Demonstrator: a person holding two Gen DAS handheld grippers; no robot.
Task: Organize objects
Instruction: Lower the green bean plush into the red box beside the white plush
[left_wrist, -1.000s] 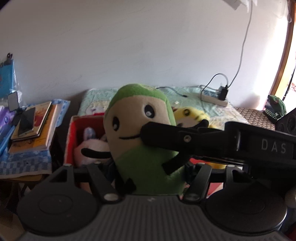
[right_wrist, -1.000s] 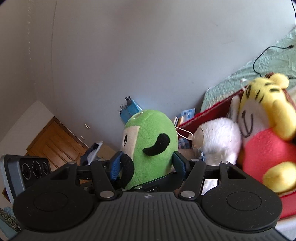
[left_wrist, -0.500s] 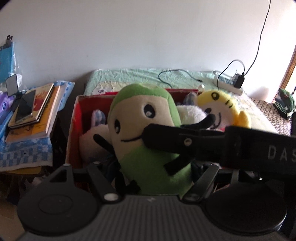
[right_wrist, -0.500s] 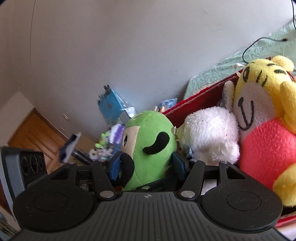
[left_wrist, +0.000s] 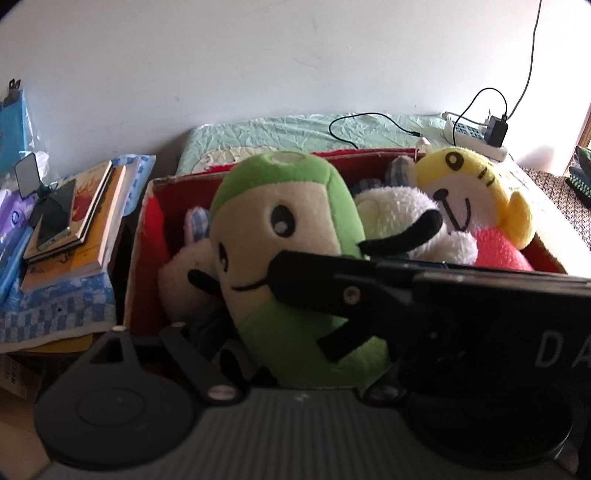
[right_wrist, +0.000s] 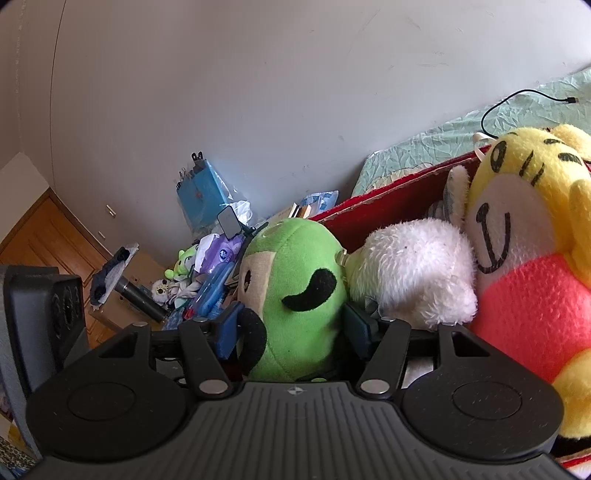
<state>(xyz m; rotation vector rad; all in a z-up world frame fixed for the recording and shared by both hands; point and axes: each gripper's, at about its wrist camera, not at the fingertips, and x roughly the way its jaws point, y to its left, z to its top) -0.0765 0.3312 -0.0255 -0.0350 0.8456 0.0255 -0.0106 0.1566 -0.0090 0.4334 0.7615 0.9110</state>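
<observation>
A green plush toy (left_wrist: 288, 229) with a cream face hangs over the left half of a red box (left_wrist: 147, 206). My left gripper (left_wrist: 291, 354) is shut on its lower body; the plush hides the fingertips. My right gripper (right_wrist: 291, 325) is shut on the same green plush (right_wrist: 295, 266), a blue pad on each side, and reaches across the left wrist view from the right. Inside the red box (right_wrist: 388, 195) sit a yellow tiger plush (left_wrist: 469, 184), a white fluffy plush (left_wrist: 399, 206) and a white bunny plush (left_wrist: 184, 273). The green plush leans against the fluffy one (right_wrist: 413, 266).
A stack of books with a phone on top (left_wrist: 70, 229) lies on a blue checked cloth left of the box. Behind the box is a bed with a mint sheet (left_wrist: 295, 129), a black cable and a power strip (left_wrist: 480, 140). A cluttered side table (right_wrist: 207, 266) and a wooden door (right_wrist: 44, 236) stand further left.
Both grippers have come down and forward with the green plush, toward the red box. The box and the toys inside it now look larger and closer.
</observation>
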